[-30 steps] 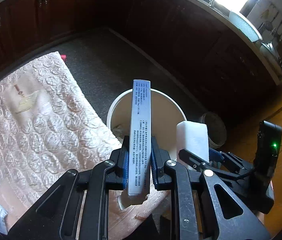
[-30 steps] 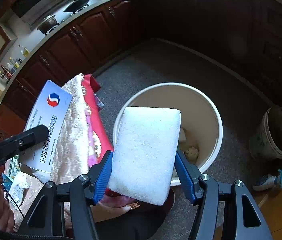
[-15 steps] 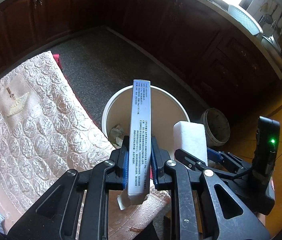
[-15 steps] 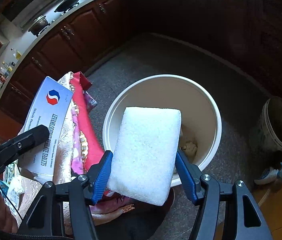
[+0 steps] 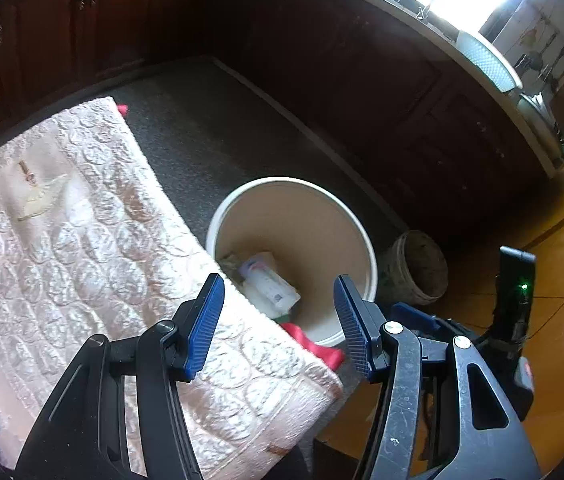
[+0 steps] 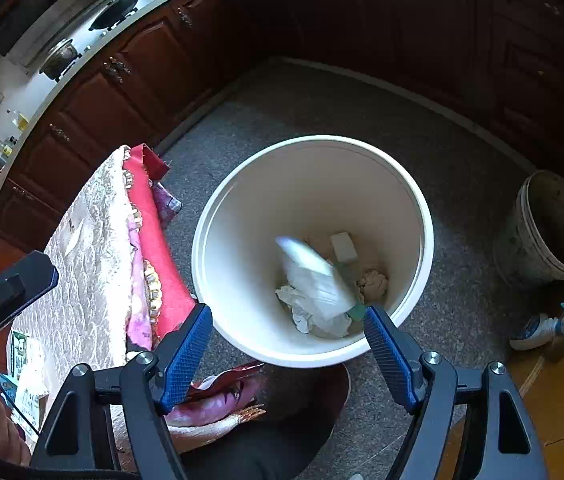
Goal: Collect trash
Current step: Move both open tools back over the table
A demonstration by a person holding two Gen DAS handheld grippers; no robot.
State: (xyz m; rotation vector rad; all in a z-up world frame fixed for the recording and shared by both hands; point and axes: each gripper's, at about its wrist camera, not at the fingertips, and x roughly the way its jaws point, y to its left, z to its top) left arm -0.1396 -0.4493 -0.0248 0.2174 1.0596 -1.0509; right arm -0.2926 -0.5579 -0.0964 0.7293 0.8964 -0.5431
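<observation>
A white bucket (image 5: 366,240) (image 6: 422,216) stands on the floor beside the table and serves as the trash bin. Inside it lie the white box (image 5: 267,284), blurred in the right wrist view (image 6: 314,276), a small white sponge (image 6: 344,247) and crumpled paper (image 6: 372,284). My left gripper (image 5: 277,320) is open and empty above the table's edge and the bucket. My right gripper (image 6: 288,354) is open and empty above the bucket's near rim. The left gripper's finger shows in the right wrist view (image 6: 13,284).
A quilted cream cloth (image 5: 81,248) over a red cloth (image 6: 153,248) covers the table at left. A dirty smaller bucket (image 6: 550,232) and a spray bottle (image 6: 546,326) sit on the floor at right. Dark cabinets (image 6: 141,80) ring the grey floor. Paper packets (image 6: 21,360) lie on the table.
Both grippers opened. The white box left my left gripper and the white sponge left my right gripper; both now lie in the bucket.
</observation>
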